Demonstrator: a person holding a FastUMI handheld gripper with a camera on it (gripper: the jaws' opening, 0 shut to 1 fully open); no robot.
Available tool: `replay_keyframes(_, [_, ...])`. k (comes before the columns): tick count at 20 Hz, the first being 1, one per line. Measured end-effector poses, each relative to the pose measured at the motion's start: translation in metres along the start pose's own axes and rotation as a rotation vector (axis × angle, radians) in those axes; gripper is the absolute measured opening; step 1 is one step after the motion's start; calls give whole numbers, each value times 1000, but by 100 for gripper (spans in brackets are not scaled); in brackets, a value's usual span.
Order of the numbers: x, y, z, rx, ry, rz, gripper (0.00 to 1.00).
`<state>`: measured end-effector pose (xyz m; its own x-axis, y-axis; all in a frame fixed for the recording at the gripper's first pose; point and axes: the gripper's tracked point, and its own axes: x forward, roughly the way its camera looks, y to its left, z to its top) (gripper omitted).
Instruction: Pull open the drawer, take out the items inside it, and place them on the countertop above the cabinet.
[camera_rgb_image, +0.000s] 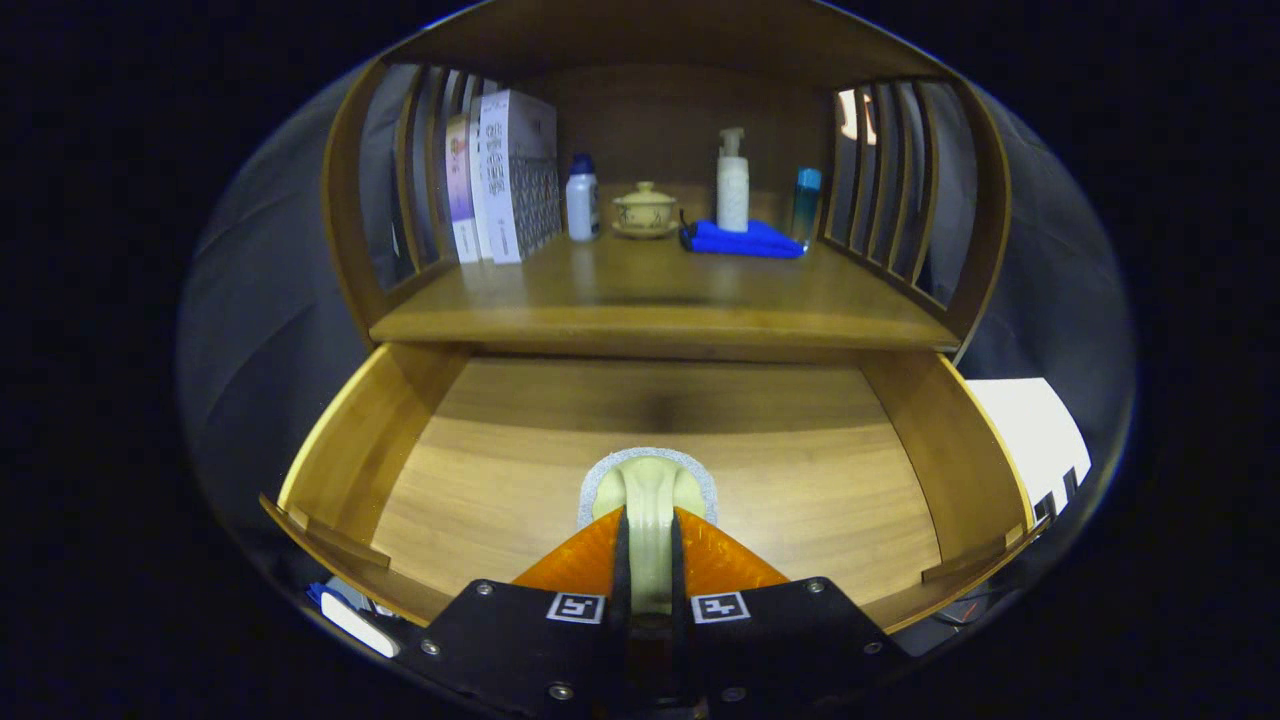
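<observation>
the tongs (650, 540) were clenched on a pale sponge (648, 490), held over the open drawer (500, 470), probably to lift it clear before setting it on the desk (640, 290) beside the cloth (745, 240).

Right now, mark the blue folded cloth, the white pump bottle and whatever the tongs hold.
Blue folded cloth (745, 240): gripper view, middle of its top fold, on the countertop.
White pump bottle (732, 192): gripper view, its body, behind the cloth.
Pale green utensil (648, 490): gripper view, its rounded end ahead of the tongs (649, 515), which clamp its stem.
</observation>
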<state>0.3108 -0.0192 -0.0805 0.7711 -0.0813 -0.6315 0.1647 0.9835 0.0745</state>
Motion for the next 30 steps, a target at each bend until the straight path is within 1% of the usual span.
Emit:
replay_keyframes(4, [-13, -4, 32, 5, -137, 10, 17])
replay_keyframes(8, [-20, -6, 65, -17, -224, 12, 17])
replay_keyframes(16, [-22, -4, 116, -83, -299, -8, 17])
replay_keyframes(19, [-17, -1, 134, -84, -302, -11, 17])
replay_keyframes(23, [-1, 4, 153, -62, -290, 8, 17])
replay_keyframes(30, [46, 2, 171, -19, -215, 13, 17])
